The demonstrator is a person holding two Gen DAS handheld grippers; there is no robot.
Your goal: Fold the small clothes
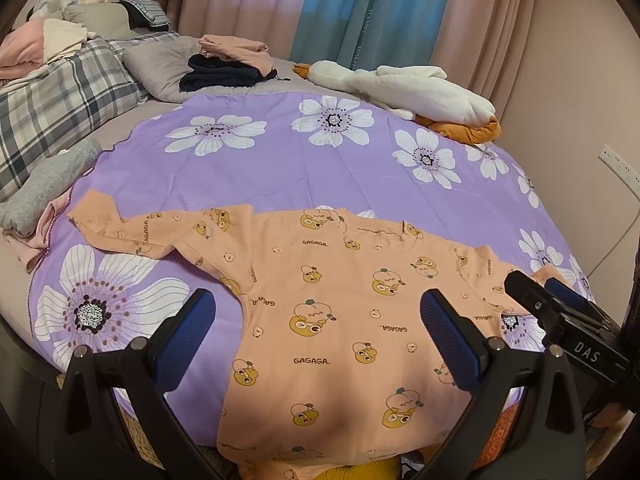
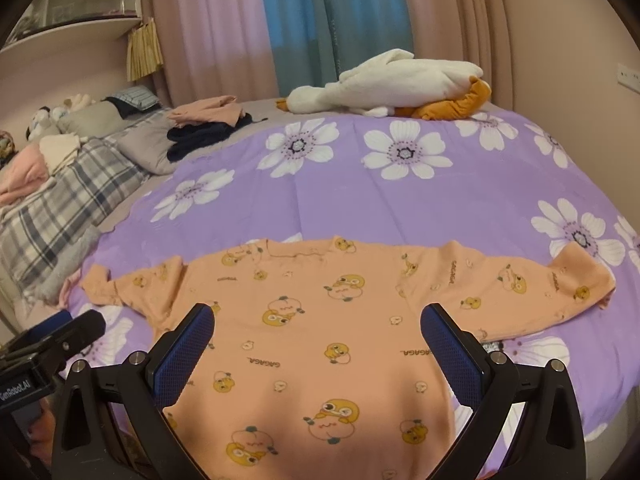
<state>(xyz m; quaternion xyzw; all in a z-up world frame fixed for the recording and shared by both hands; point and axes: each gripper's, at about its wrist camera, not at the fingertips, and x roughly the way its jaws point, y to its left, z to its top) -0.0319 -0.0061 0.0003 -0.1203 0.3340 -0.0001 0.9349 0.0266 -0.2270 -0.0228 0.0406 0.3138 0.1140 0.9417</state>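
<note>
An orange long-sleeved child's top (image 1: 340,320) with cartoon prints lies spread flat on the purple flowered sheet (image 1: 280,176), both sleeves stretched out sideways and its hem hanging over the near edge. It also shows in the right wrist view (image 2: 320,320). My left gripper (image 1: 320,320) is open and empty, above the top's left half near the armpit. My right gripper (image 2: 318,336) is open and empty, above the top's body. The right gripper also shows in the left wrist view (image 1: 548,292) over the right sleeve. The left gripper shows in the right wrist view (image 2: 76,326) at the left edge.
A white plush goose (image 1: 400,88) lies at the back of the bed. A dark and pink pile of clothes (image 1: 228,64) sits on a grey pillow. A plaid quilt (image 1: 52,100) and a grey folded garment (image 1: 44,192) lie at left. Curtains (image 1: 360,12) hang behind.
</note>
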